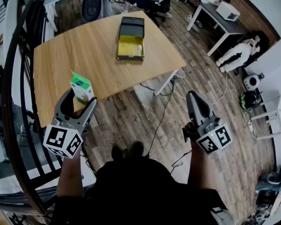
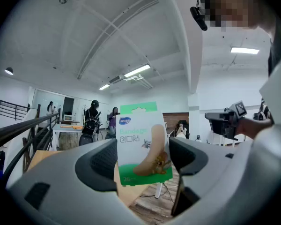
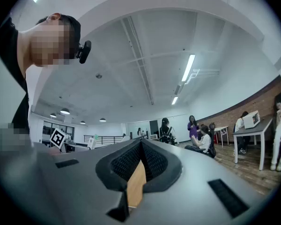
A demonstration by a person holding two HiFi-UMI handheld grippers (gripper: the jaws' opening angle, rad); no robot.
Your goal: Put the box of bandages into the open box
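Observation:
The box of bandages [image 1: 81, 87], white and green, stands upright on the wooden table [image 1: 75, 46] close to its near edge. My left gripper [image 1: 79, 98] is open, level, with one jaw on each side of the box; in the left gripper view the box [image 2: 143, 144] fills the gap of the gripper [image 2: 144, 159], and I see no pad pressing on it. The open box [image 1: 131, 41], dark with a yellow inside, lies at the table's far side. My right gripper [image 1: 193, 95] hangs over the floor right of the table, shut and holding nothing [image 3: 140, 146].
A black railing [image 1: 18, 78] runs along the left. Cables [image 1: 164, 107] trail on the wooden floor beside the table's white leg [image 1: 165, 82]. A white desk [image 1: 220, 18] stands at the back right, and people sit behind the table at the far side.

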